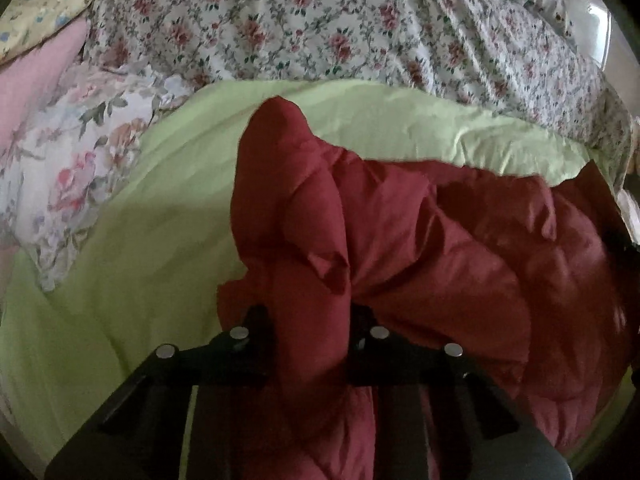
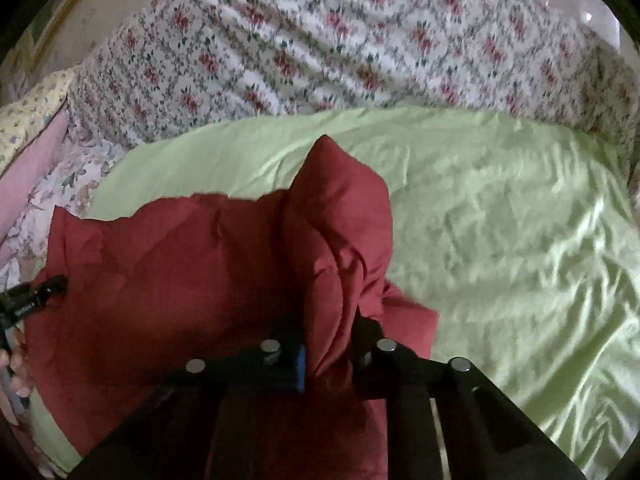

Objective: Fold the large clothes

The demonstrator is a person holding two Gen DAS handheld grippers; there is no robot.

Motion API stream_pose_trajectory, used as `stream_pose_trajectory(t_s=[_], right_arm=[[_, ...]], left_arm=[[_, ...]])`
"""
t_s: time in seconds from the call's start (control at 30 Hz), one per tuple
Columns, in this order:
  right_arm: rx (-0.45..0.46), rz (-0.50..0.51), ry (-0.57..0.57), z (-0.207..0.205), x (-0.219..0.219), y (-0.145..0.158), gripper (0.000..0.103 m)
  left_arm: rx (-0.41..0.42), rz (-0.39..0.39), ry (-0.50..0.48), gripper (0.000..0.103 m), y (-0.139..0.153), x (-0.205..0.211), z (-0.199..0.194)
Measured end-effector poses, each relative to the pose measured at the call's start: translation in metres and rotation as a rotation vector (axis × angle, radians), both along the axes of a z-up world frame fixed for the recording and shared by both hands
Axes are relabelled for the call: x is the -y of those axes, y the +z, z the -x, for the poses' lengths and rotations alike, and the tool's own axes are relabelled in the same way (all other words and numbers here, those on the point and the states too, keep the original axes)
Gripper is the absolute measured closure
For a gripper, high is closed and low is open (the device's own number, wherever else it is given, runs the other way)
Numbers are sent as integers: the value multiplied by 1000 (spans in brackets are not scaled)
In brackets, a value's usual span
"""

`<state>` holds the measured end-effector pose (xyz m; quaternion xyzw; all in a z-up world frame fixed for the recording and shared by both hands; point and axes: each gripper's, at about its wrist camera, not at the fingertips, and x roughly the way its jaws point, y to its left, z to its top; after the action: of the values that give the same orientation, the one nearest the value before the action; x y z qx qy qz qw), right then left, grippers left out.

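Observation:
A dark red padded garment (image 1: 400,240) lies bunched on a light green sheet (image 1: 140,260). My left gripper (image 1: 312,320) is shut on a thick fold of the red garment, which bulges up between and above its fingers. In the right wrist view the same red garment (image 2: 180,272) spreads to the left, and my right gripper (image 2: 328,340) is shut on another raised fold of it. The left gripper (image 2: 28,300) shows at the far left edge of the right wrist view, at the garment's other side. Both fingertips are hidden by the cloth.
The green sheet (image 2: 500,260) covers the bed and stretches to the right. A floral bedspread (image 1: 320,32) lies behind it. A floral pillow (image 1: 72,184) and pink bedding (image 1: 36,88) sit at the left.

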<state>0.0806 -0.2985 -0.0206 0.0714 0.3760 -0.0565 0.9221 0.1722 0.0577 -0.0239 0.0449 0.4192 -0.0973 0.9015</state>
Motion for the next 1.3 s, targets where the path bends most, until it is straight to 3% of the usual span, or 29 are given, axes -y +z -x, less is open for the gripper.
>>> stream_pose_trajectory(t_s=[0.17,0.33,0.6,1.3], right_arm=[[23,43,-46,-13,6,11,92],[-56,25,-76,-36,17,-24,92],[-65,28,-93,-37,18,-35,90],[-57,52,-126,-35,17,-45,81]], left_arm=[[11,-14,4,83,4,11,-24],[-46,-28,15,83,-22,12,-40],[-63,-33,19,81,-35,12,-43],[-63,-18,44,72,-38,11,-43]])
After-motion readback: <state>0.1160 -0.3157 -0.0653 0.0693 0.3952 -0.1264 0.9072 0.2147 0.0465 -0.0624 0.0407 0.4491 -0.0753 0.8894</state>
